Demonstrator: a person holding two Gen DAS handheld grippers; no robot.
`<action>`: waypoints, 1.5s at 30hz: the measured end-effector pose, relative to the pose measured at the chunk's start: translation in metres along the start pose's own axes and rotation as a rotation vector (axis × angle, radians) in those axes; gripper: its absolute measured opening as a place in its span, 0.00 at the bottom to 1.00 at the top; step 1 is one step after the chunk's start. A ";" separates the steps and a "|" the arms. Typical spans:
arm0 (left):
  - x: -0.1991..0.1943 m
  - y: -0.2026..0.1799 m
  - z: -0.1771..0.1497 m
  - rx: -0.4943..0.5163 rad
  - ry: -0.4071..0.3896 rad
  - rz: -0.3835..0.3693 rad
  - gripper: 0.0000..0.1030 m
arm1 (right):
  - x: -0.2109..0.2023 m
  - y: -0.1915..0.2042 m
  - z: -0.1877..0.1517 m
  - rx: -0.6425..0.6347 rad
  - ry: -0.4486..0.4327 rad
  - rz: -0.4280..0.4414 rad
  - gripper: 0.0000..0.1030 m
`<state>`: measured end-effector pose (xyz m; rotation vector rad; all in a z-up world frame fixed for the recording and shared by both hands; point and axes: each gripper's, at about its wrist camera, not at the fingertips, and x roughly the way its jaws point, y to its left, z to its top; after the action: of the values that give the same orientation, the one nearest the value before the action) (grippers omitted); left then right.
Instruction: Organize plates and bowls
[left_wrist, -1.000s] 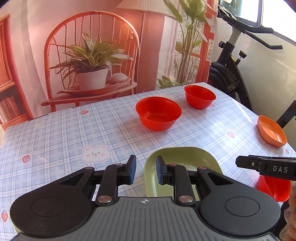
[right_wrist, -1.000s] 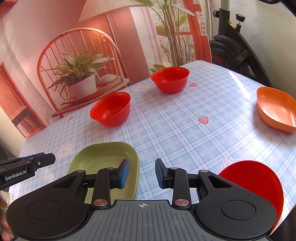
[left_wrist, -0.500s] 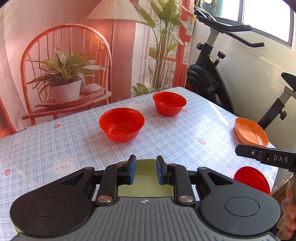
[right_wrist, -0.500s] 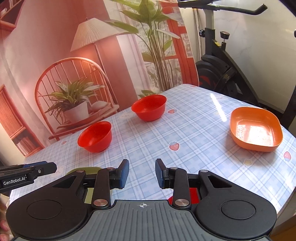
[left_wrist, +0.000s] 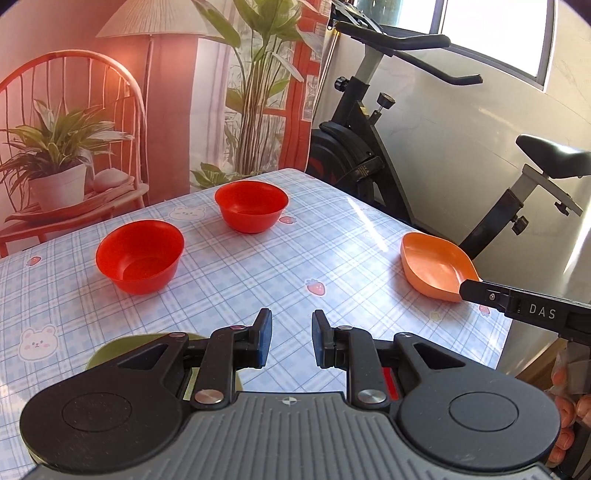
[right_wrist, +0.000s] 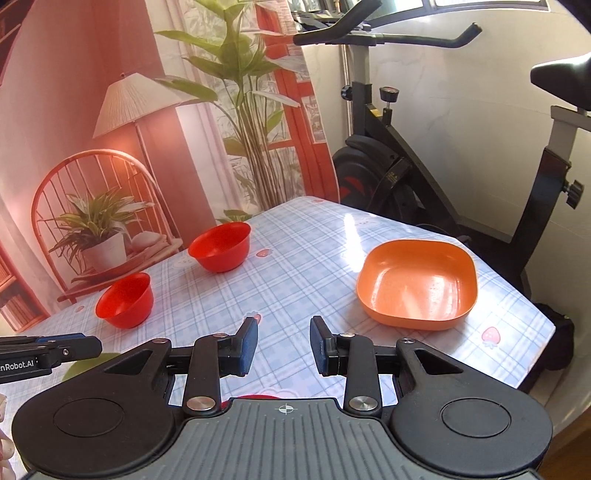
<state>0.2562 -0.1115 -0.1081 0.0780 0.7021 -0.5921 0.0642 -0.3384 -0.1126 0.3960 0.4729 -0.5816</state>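
Two red bowls stand on the checked table: the near one (left_wrist: 140, 256) (right_wrist: 125, 301) and the far one (left_wrist: 251, 206) (right_wrist: 220, 246). An orange square plate (left_wrist: 436, 266) (right_wrist: 417, 282) sits near the right edge. A green plate (left_wrist: 110, 350) (right_wrist: 85, 365) lies mostly hidden under my left gripper. A red plate (left_wrist: 390, 380) (right_wrist: 258, 397) shows only as a sliver below the grippers. My left gripper (left_wrist: 291, 339) is open and empty above the table. My right gripper (right_wrist: 283, 345) is open and empty, left of the orange plate.
The table (left_wrist: 332, 258) ends close on the right, with an exercise bike (left_wrist: 369, 147) (right_wrist: 406, 166) beside it. A printed backdrop with a chair and plants (left_wrist: 74, 147) hangs behind the table's far edge.
Both grippers have lifted and turned right. The green and red plates have slid under the gripper bodies; the orange plate has come nearer the middle of the right view. Both jaws stay open.
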 end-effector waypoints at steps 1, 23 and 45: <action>0.003 -0.004 0.002 0.007 0.002 -0.009 0.24 | 0.000 -0.006 0.001 0.009 -0.005 -0.008 0.29; 0.131 -0.096 0.059 0.115 0.079 -0.193 0.33 | 0.051 -0.148 0.017 0.122 -0.051 -0.224 0.29; 0.224 -0.125 0.054 0.142 0.240 -0.192 0.34 | 0.116 -0.181 0.009 0.170 0.017 -0.211 0.23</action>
<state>0.3568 -0.3385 -0.1916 0.2181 0.9057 -0.8259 0.0433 -0.5311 -0.2060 0.5170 0.4862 -0.8265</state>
